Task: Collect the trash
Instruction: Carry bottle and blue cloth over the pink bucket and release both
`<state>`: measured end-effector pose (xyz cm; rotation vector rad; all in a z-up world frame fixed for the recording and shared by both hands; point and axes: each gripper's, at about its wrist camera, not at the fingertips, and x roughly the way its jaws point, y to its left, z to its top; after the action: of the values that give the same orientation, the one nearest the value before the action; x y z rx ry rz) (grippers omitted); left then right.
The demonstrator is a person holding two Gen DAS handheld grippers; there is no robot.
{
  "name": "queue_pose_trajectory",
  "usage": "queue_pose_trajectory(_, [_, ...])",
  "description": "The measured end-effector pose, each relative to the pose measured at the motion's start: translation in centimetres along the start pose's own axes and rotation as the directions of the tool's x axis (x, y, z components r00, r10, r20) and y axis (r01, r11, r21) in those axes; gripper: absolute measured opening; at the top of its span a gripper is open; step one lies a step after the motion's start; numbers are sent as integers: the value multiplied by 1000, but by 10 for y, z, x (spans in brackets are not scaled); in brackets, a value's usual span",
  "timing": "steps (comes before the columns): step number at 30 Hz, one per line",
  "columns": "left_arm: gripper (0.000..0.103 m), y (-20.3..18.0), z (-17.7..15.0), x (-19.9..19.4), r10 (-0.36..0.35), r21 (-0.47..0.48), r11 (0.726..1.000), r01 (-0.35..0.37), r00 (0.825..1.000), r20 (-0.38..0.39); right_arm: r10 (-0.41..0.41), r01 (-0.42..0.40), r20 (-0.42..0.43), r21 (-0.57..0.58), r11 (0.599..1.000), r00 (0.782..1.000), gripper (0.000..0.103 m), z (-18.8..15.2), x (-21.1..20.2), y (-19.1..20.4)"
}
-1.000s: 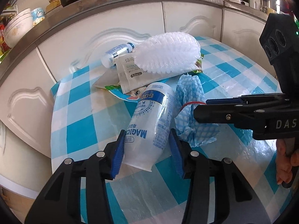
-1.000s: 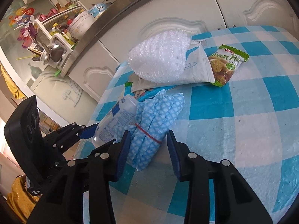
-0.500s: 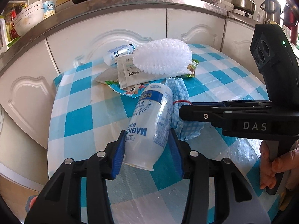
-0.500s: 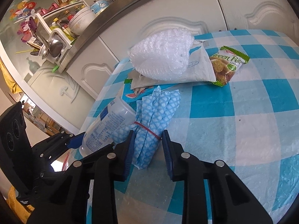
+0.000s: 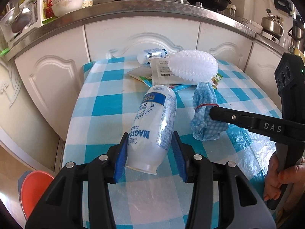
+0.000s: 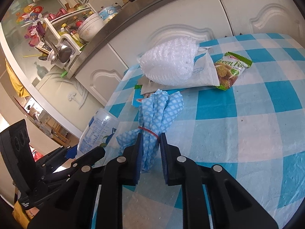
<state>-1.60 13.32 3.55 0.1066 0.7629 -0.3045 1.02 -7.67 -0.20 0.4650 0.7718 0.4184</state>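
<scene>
The left tool (image 5: 149, 153) grips a white bottle (image 5: 155, 126) by its base end, blue pads pressed on both sides; the bottle lies tilted over the checked worktop (image 5: 99, 103), its far end pointing at the cabinets. The right tool (image 6: 150, 150) is clamped on a blue cloth bundle (image 6: 160, 112) bound by a red rubber band (image 6: 148, 129), gripping just below the band. Bottle and bundle sit just beside each other near the worktop's front edge. Behind them lies a heap of trash: a white bubble-wrap wad (image 6: 169, 63) on top of flat packets (image 5: 164, 70), a green cookie wrapper (image 6: 230, 70) beside it, and a small bottle (image 5: 151, 54) at the back. A hand (image 5: 282, 179) holds the right tool's handle.
</scene>
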Motion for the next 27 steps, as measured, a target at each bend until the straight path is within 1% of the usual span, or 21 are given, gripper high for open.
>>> queue_pose_trajectory(5, [46,12,-7,-15,24,-51,998,-24,1000,16,35,-35,-4,24,999,999,18,-3,-4,1])
queue_pose_trajectory(14, [46,45,-24,-49,82,-152,986,-75,996,40,83,-83,2,4,997,997,18,-5,-18,21])
queue_pose_trajectory(20, [46,71,-41,-69,129,-211,971,-116,991,47,92,-92,-5,-27,995,996,18,-12,-24,36])
queue_pose_trajectory(27, [46,106,-61,-88,177,-281,947,-158,983,45,102,-103,-22,-67,992,995,18,-21,-25,59])
